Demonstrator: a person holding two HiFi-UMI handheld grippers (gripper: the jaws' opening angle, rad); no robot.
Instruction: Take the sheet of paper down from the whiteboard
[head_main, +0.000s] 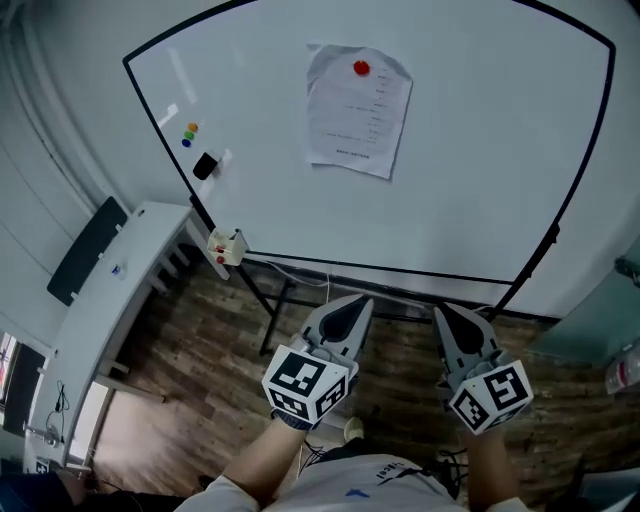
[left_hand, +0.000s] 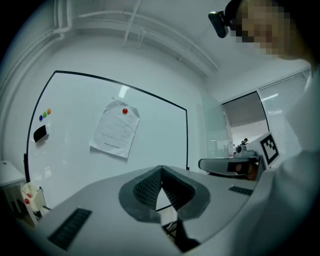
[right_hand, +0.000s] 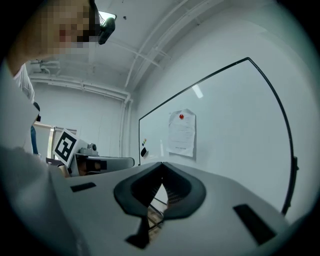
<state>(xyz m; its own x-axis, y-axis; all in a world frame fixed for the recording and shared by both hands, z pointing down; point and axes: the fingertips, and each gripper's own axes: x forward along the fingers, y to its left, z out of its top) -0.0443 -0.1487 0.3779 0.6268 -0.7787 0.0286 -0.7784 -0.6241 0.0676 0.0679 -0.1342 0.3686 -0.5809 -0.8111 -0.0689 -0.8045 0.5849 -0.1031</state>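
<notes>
A printed sheet of paper (head_main: 358, 110) hangs on the whiteboard (head_main: 480, 170), pinned at its top by a red magnet (head_main: 361, 68). Both grippers are held low in front of the board, well short of it and apart from the sheet. My left gripper (head_main: 355, 305) is shut with nothing between its jaws. My right gripper (head_main: 445, 315) is beside it, also shut and empty. In the left gripper view the paper (left_hand: 116, 128) lies up and left of the left gripper (left_hand: 161, 170). In the right gripper view the paper (right_hand: 182, 132) shows just above the right gripper (right_hand: 161, 165).
Small coloured magnets (head_main: 190, 134) and a black eraser (head_main: 205, 165) sit on the board's left part. A small holder with red markers (head_main: 228, 246) hangs at its lower left corner. A white table (head_main: 120, 290) stands at the left. The board's black stand legs (head_main: 275, 310) rest on wood flooring.
</notes>
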